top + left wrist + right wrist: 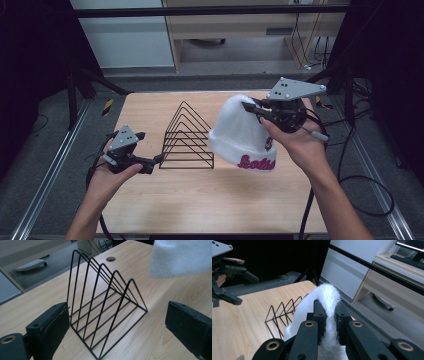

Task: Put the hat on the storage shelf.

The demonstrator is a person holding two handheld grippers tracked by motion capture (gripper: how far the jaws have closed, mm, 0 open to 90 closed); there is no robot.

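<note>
On a wooden table (200, 200), the left gripper (152, 162) sits low at the near left, jaws spread wide and empty, pointing at a black wire rack (187, 137) of triangular dividers. Just right of the rack, the right gripper (250, 107) pinches the crown of a white beanie (240, 137) — pink lettering on its cuff, its brim resting on the table.

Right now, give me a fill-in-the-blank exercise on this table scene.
1. The right gripper is shut on the top of the white ____.
2. The left gripper is ____, its fingers apart near the black wire rack.
3. The rack's wires form a row of ____ shapes.
4. The pink lettering sits on the hat's folded ____.

Missing words: hat; open; triangle; cuff
</note>
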